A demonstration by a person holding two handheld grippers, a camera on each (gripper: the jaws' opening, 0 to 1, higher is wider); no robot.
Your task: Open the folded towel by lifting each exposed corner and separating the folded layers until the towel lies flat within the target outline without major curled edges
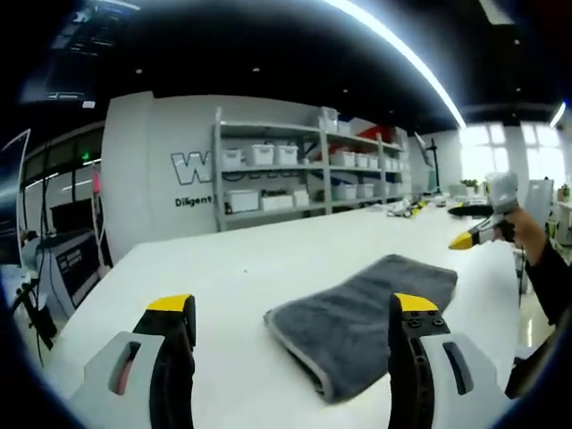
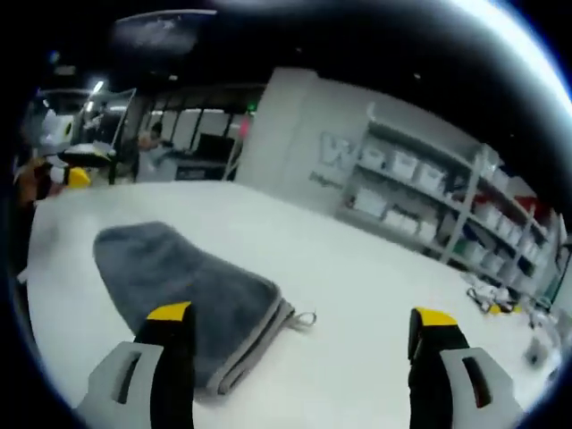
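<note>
Left gripper [image 1: 292, 326] wide, empty | right gripper [image 2: 302, 338] wide, empty | towel [image 1: 366, 313] folded on table [image 1: 223, 268] | risk: I pinch all layers at the near corner, dragging the whole bundle.

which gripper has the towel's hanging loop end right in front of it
The right gripper: in its view the gray towel shows its small loop between the jaws. The left gripper faces a loopless folded end.

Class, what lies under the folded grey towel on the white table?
The folded grey terry towel rests directly on the white table. Its stacked layers show at the edge; anything beneath or between them is covered.
</note>
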